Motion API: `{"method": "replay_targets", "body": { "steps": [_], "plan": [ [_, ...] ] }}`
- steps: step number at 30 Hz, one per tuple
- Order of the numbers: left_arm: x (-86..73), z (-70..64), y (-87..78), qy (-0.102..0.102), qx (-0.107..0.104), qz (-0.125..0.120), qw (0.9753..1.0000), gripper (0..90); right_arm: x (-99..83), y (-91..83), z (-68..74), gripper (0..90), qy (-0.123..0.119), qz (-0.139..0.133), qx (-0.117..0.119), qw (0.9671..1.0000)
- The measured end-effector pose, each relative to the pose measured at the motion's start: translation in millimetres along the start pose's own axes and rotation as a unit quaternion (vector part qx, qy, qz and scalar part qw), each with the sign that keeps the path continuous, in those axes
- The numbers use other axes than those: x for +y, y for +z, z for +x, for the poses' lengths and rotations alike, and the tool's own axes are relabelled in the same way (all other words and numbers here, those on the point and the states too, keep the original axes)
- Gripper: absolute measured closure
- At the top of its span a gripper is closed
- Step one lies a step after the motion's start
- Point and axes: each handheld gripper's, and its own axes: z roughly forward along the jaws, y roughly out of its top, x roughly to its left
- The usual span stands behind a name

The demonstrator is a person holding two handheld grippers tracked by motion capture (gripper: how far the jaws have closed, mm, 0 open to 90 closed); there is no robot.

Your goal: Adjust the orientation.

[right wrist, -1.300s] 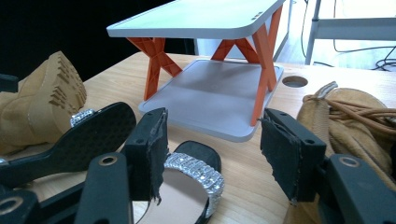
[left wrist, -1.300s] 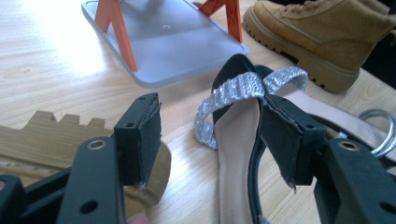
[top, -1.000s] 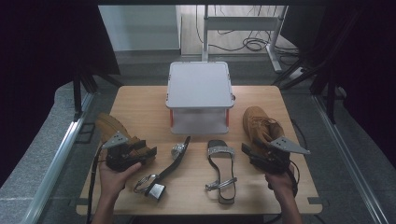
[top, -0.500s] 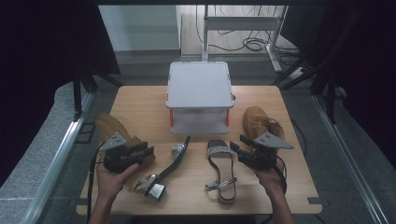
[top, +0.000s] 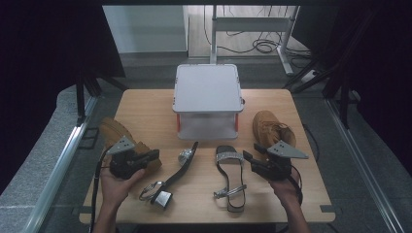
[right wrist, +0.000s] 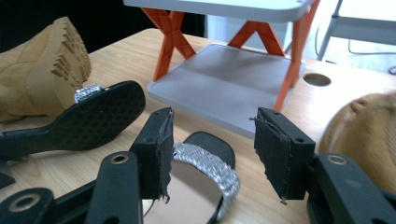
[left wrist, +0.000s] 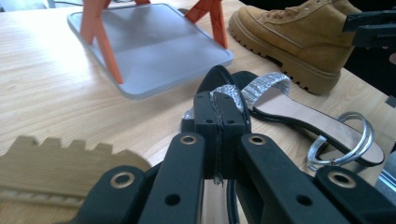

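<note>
Right gripper [right wrist: 212, 154] jaws spread, poised over sandal [top: 229, 177] just in front of shelf [top: 208, 99]. Sandal likely light, sole stiff and flat, glitter strap [right wrist: 208, 170] soft; best pinch at strap or sole edge. Left gripper [left wrist: 219, 121] jaws pressed together, empty. Boot [top: 272, 130] right of shelf.

Your left gripper [top: 154, 156] sits near the table's [top: 145, 104] left edge, its 2 jaws pressed together. Your right gripper [top: 247, 158] hovers toward the right edge, jaws spread apart, pointing left.
</note>
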Motion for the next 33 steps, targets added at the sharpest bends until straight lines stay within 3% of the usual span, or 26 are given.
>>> {"method": "replay_targets", "body": {
  "steps": [4, 10, 18, 24, 33],
  "plan": [
    [-1.1, 0.0, 12.1, 0.008, -0.008, 0.017, 0.9998, 89.4, -2.5, -3.9, -1.4, 47.3, 0.011, -0.006, 0.004, 0.9999],
    [-5.0, 1.8, 25.8, 0.004, -0.011, 0.037, 0.9993, 89.6, -3.9, -0.8, 1.1, 47.0, -0.001, 0.002, 0.002, 1.0],
    [-9.9, -10.0, 48.8, 0.008, -0.03, 0.066, 0.9973, 89.5, -6.3, -2.0, -1.3, 46.8, 0.006, 0.011, -0.011, 0.9999],
    [-15.0, -12.8, 60.3, 0.015, -0.025, 0.086, 0.9959, 89.6, -4.8, -4.1, -0.6, 47.6, 0.015, 0.001, -0.021, 0.9997],
    [-19.2, -13.1, 68.5, 0.022, -0.014, 0.104, 0.9942, 89.6, -9.4, 4.7, 1.7, 46.6, 0.01, 0.017, -0.019, 0.9996]
  ]
}}
